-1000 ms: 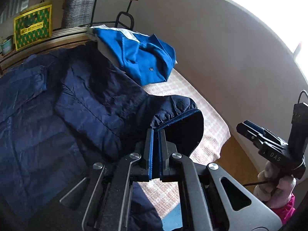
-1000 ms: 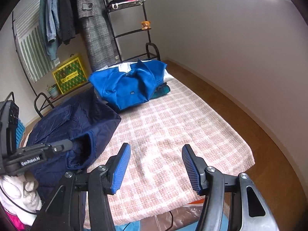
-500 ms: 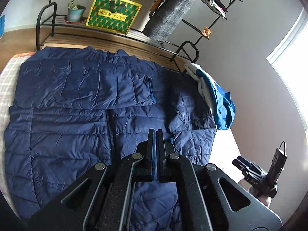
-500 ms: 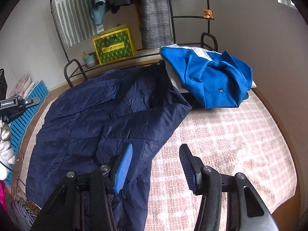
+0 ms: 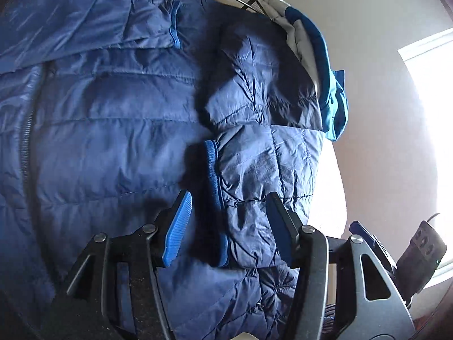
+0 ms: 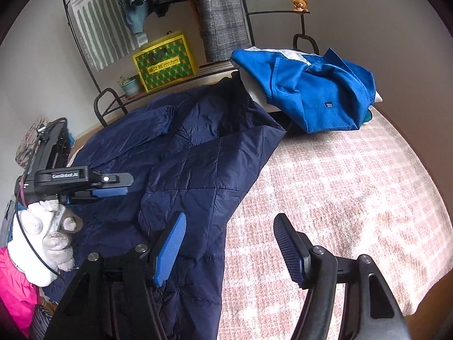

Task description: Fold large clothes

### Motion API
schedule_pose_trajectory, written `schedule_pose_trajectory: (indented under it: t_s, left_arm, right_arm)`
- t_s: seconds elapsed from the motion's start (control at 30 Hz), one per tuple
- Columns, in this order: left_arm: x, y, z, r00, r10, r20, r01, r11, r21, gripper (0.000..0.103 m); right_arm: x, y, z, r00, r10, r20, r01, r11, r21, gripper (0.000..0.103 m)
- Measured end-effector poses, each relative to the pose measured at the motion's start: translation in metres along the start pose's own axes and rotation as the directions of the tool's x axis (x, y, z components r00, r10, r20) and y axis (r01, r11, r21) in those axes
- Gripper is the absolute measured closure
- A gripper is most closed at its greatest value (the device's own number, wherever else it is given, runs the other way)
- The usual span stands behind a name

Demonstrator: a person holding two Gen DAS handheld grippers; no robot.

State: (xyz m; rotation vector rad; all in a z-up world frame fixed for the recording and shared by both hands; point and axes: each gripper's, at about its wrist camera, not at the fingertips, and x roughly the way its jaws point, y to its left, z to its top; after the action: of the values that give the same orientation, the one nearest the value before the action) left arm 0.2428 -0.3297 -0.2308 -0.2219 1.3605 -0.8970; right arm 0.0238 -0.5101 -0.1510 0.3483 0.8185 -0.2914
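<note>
A navy quilted puffer jacket lies spread on the bed; it also shows in the right wrist view. One sleeve with a blue cuff is folded across the jacket's body. My left gripper is open just above that cuff, holding nothing. My right gripper is open and empty over the jacket's right edge, where it meets the bedspread. The left gripper also shows from the side at the left of the right wrist view.
A bright blue garment lies on a pillow at the head of the bed. A pink checked bedspread covers the right side. A clothes rack, a yellow-green bag and a plant pot stand behind.
My left gripper carried the sleeve cuff over the jacket's body, laid it down and opened. My right gripper stayed open and swung left toward the jacket's edge.
</note>
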Motion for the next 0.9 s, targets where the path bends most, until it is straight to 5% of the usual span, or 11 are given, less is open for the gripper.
schedule_pose_trajectory:
  t_s: [0.07,0.1,0.27,0.5,0.73,0.9]
  left_arm:
    - [0.012,-0.006,0.001,1.0,0.018,-0.004,-0.018,1.0,0.012,0.066]
    - [0.016,-0.01,0.001,0.999,0.051,-0.005,-0.051,0.998,0.03,0.097]
    - [-0.013,-0.02,0.006,0.989,0.11,0.103,-0.122,0.986,0.116,0.101]
    - [-0.07,0.006,0.021,0.969,0.121,0.214,-0.14,0.987,0.076,0.102]
    - [-0.125,0.048,0.047,0.895,0.292,0.336,-0.322,0.946,0.037,0.102]
    - [-0.168,0.106,0.072,0.846,0.375,0.379,-0.381,0.922,-0.062,0.102]
  right_arm:
    - [0.005,-0.003,-0.003,1.0,0.003,-0.003,-0.003,1.0,0.008,0.035]
    - [0.008,-0.005,-0.005,1.0,0.006,-0.007,-0.006,1.0,0.015,0.035]
    - [0.023,-0.012,-0.006,0.999,-0.001,-0.032,0.002,1.0,0.03,0.035]
    - [0.028,-0.014,-0.003,1.0,0.012,-0.027,-0.01,0.998,0.059,0.036]
    - [0.025,-0.009,-0.006,0.999,-0.024,-0.021,0.025,0.999,0.03,0.036]
    - [0.031,0.0,-0.01,0.999,-0.025,-0.045,0.025,1.0,0.002,0.036]
